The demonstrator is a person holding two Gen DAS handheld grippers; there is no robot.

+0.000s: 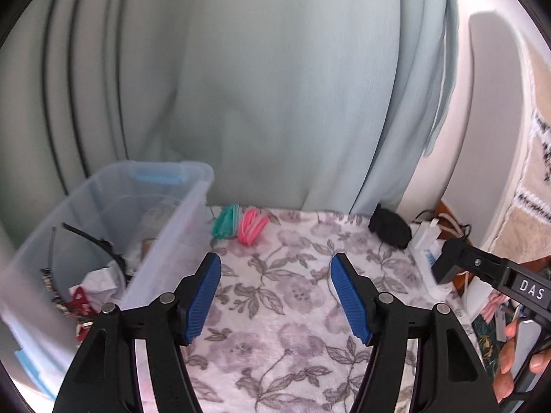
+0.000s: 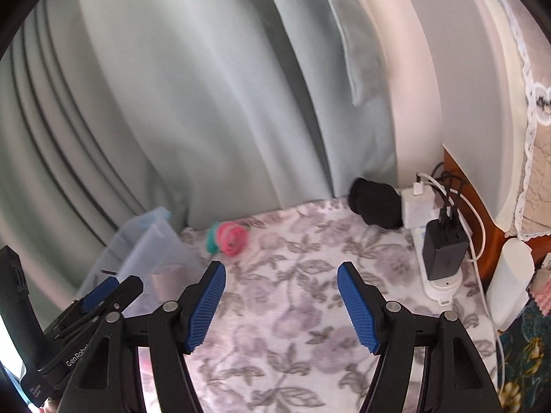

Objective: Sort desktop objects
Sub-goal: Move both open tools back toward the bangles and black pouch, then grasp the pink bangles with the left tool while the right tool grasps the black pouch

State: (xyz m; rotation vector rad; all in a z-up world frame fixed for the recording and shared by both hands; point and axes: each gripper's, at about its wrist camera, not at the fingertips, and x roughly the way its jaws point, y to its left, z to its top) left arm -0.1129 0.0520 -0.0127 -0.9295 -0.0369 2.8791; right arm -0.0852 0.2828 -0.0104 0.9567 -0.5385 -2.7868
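Observation:
A green bundle of bands (image 1: 225, 222) and a pink bundle (image 1: 253, 225) lie side by side on the floral cloth near the curtain; they also show in the right wrist view (image 2: 231, 237). A clear plastic bin (image 1: 103, 241) at the left holds crumpled paper, dark straps and small red items. A black cloth lump (image 1: 389, 229) lies at the back right, also in the right wrist view (image 2: 375, 203). My left gripper (image 1: 275, 296) is open and empty above the cloth beside the bin. My right gripper (image 2: 280, 304) is open and empty above the cloth.
A pale green curtain (image 1: 258, 86) hangs behind the table. A white power strip (image 2: 437, 275) with a black charger (image 2: 444, 251), a white plug and cables lies at the right. A white cylinder (image 2: 509, 275) stands further right. The floral cloth (image 2: 292, 327) covers the table.

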